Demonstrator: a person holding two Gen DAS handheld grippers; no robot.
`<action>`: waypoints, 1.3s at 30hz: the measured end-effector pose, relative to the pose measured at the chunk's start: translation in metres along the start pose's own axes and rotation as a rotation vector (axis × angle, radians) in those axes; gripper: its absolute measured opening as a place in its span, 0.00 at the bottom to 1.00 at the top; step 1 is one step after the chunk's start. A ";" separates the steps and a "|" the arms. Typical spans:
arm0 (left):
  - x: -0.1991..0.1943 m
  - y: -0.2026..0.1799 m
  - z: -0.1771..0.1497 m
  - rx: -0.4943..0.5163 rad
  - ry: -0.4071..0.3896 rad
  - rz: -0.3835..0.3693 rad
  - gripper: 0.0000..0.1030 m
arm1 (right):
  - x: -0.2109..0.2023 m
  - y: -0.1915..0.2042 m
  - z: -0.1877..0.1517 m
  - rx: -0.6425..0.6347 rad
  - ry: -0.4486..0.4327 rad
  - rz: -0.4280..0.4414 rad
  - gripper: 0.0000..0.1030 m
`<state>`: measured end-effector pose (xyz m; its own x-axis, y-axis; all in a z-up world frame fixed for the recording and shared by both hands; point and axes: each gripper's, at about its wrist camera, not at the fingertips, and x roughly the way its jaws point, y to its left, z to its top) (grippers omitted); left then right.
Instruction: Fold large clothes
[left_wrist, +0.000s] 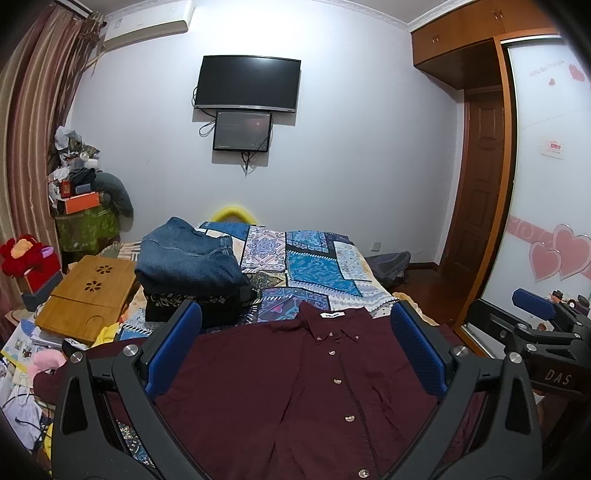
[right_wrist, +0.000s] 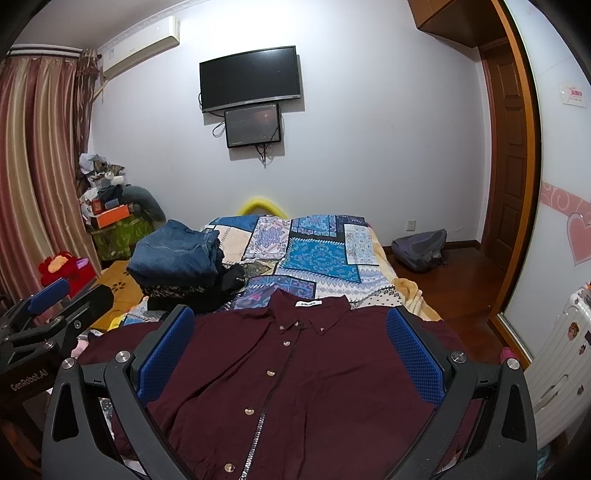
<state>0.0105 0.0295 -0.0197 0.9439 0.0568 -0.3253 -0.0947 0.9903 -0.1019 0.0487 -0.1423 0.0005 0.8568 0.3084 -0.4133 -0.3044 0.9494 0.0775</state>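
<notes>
A maroon button-up shirt (left_wrist: 280, 380) (right_wrist: 314, 369) lies spread face up on the bed, collar toward the far wall, buttons fastened. My left gripper (left_wrist: 295, 321) hovers above its lower half, open, blue pads wide apart with nothing between them. My right gripper (right_wrist: 291, 325) hangs likewise over the shirt, open and empty. Each gripper shows at the edge of the other's view: the right gripper (left_wrist: 532, 317) at the right of the left wrist view, the left gripper (right_wrist: 51, 295) at the left of the right wrist view.
A stack of folded clothes topped with blue jeans (left_wrist: 188, 258) (right_wrist: 173, 254) sits on the patchwork bedspread (left_wrist: 317, 258) (right_wrist: 317, 254) beyond the shirt, left. A wooden lap tray (left_wrist: 85, 295) lies left of the bed amid clutter. A backpack (right_wrist: 421, 247) rests on the floor, right.
</notes>
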 end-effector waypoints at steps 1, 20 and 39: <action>0.001 0.001 0.001 -0.001 0.001 0.004 1.00 | 0.002 0.000 0.000 -0.001 0.002 -0.001 1.00; 0.039 0.177 0.008 -0.178 0.053 0.384 1.00 | 0.059 0.004 0.006 -0.033 0.095 -0.024 1.00; 0.092 0.449 -0.210 -1.011 0.500 0.400 0.99 | 0.147 -0.002 -0.011 -0.003 0.337 -0.065 1.00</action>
<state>-0.0114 0.4523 -0.2933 0.5844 0.0604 -0.8092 -0.7709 0.3526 -0.5305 0.1702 -0.0993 -0.0706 0.6890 0.2102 -0.6936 -0.2554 0.9660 0.0391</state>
